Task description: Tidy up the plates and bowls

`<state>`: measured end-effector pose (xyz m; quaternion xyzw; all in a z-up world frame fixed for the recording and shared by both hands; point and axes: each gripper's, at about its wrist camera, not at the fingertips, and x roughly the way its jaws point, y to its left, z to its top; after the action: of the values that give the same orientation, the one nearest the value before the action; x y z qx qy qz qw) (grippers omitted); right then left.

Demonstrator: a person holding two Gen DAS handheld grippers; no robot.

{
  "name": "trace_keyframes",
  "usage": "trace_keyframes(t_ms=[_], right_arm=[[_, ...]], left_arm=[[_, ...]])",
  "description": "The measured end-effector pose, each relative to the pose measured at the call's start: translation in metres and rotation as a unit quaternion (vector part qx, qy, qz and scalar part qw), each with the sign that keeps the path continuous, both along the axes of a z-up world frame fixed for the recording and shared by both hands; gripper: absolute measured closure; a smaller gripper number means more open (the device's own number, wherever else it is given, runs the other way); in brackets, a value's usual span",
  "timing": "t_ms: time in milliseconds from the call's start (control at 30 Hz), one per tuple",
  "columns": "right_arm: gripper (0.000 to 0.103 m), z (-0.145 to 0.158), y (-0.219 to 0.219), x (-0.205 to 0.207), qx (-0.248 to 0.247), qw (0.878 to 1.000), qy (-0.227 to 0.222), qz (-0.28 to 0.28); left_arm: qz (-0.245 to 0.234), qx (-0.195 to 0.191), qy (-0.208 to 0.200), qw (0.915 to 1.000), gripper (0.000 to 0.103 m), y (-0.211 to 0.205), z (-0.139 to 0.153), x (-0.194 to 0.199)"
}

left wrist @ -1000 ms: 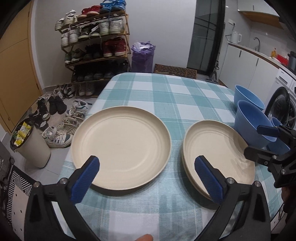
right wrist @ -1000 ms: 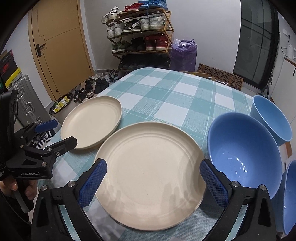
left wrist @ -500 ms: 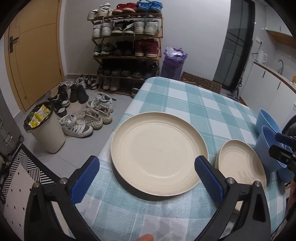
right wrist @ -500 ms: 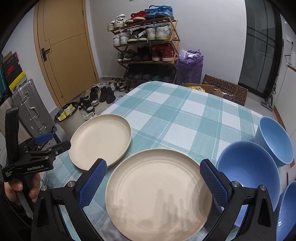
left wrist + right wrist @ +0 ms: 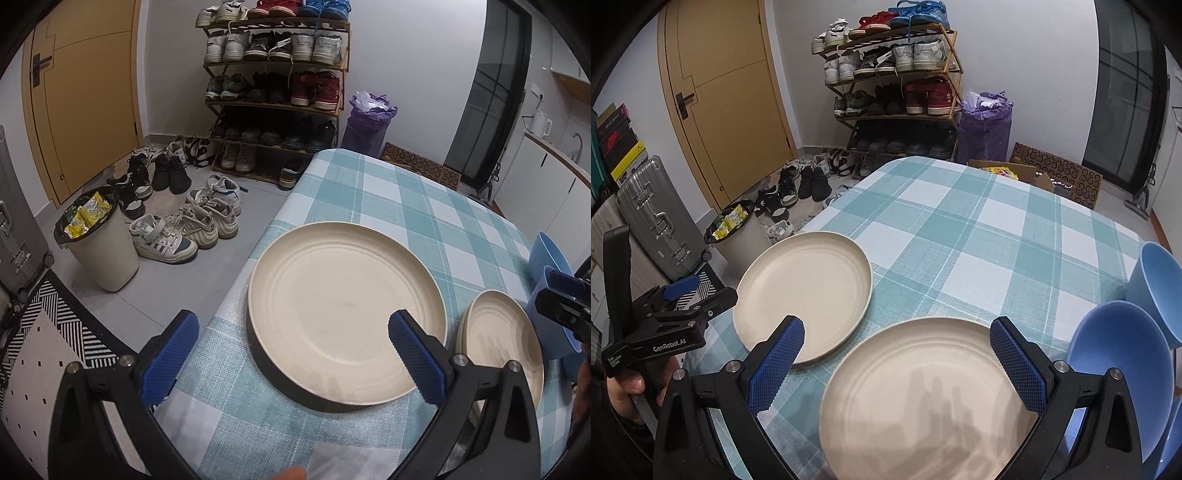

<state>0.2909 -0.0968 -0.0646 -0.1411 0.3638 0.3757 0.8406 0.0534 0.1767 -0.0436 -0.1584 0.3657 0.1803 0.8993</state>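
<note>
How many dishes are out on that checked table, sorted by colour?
Cream plates: 2 in plain sight; the one nearer the bowls may sit on another, I cannot tell.
Blue bowls: 3, the last only a sliver at the picture's edge.
Total: 5

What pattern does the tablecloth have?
The tablecloth has a teal and white check pattern, clearest in the right wrist view.

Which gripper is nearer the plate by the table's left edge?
Left. The left gripper hovers open just before that plate; the right gripper is over the other plate stack, off to its side.
</note>
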Motion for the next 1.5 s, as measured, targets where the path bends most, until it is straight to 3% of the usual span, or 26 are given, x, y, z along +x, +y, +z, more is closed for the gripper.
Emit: trace_keyframes(t_ms=[867, 1367, 1500], right_arm=[[0.001, -0.05, 0.064, 0.038, -0.044, 0.997, 0.054, 0.013], [0.001, -0.071, 0.089, 0.047, -0.071, 0.996, 0.052, 0.028], [0.006, -0.076, 0.094, 0.048, -0.078, 0.995, 0.052, 0.032]], left_arm=[[0.035, -0.02, 0.042, 0.9983, 0.0, 0.032, -0.034, 0.012], [0.036, -0.036, 0.056, 0.9971, 0.0, 0.041, -0.048, 0.017], [0.029, -0.037, 0.056, 0.9973, 0.002, 0.04, -0.049, 0.017]])
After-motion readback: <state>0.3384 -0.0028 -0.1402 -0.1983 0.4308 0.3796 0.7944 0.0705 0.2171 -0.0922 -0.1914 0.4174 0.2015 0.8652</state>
